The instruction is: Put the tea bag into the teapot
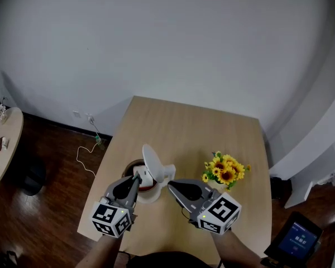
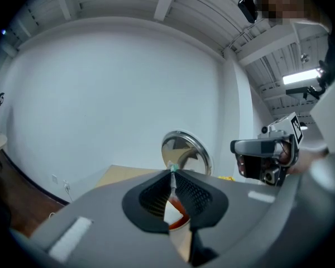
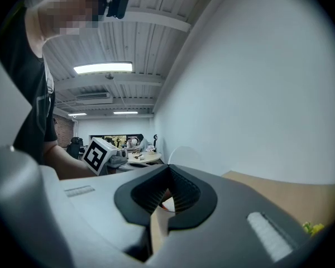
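A white teapot [image 1: 150,193] stands near the front of the wooden table [image 1: 201,133], its lid [image 1: 152,159] swung up and open. In the left gripper view the lid [image 2: 182,148] shows a shiny underside, with the pot's reddish opening [image 2: 180,214] below it. My left gripper [image 1: 137,178] reaches the pot's left rim and is shut on the tea bag [image 2: 172,175], a thin white strip with a green tip pinched between the jaws. Just right of the pot, my right gripper [image 1: 170,184] is shut with nothing visible in it [image 3: 167,169].
A bunch of yellow flowers [image 1: 226,170] stands on the table right of the pot. On the dark floor are a round side table [image 1: 3,138] at the left, a white cable [image 1: 86,149], and a blue-screened device [image 1: 296,240] at the bottom right.
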`<state>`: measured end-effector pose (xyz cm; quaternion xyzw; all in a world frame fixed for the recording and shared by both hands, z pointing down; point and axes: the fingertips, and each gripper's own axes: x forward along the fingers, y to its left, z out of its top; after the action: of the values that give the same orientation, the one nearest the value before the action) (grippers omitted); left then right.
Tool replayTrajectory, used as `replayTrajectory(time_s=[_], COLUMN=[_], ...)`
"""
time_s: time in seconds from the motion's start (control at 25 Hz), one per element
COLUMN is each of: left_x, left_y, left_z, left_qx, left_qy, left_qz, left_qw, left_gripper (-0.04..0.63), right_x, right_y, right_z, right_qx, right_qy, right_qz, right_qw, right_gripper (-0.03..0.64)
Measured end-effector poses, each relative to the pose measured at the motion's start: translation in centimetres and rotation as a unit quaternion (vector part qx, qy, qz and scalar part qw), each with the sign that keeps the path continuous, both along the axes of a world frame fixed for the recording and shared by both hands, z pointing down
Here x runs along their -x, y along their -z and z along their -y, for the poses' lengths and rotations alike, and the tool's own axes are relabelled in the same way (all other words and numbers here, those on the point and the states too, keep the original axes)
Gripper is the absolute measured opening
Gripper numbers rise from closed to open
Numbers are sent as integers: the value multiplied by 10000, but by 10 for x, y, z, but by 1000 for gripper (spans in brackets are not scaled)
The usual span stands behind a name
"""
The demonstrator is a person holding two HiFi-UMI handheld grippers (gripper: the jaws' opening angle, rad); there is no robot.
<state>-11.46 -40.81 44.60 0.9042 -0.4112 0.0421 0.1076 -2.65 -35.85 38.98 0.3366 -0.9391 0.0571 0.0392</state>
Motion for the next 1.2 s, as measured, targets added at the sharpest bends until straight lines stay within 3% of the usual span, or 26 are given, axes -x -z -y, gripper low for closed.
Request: replayTrajectory(time_s=[0.2, 0.72, 1.2], left_x=[2, 5, -7], left_y=[-21, -34, -51], left_z=[23, 29, 44], left_qx=[74, 165, 176], left_qy=[32, -28, -155], left_qz=[83, 274, 947], left_qw=[9999, 9995, 9952], left_gripper=[29, 31, 51], right_x=[3, 6, -8], right_y=[-19, -18, -26], right_z=[26, 10, 8], right_qx=[72, 53, 112], right_qy=[-58, -220, -422], right_qz=[67, 8, 1], right_qw=[9999, 9997, 9990], right_gripper=[2, 0, 2])
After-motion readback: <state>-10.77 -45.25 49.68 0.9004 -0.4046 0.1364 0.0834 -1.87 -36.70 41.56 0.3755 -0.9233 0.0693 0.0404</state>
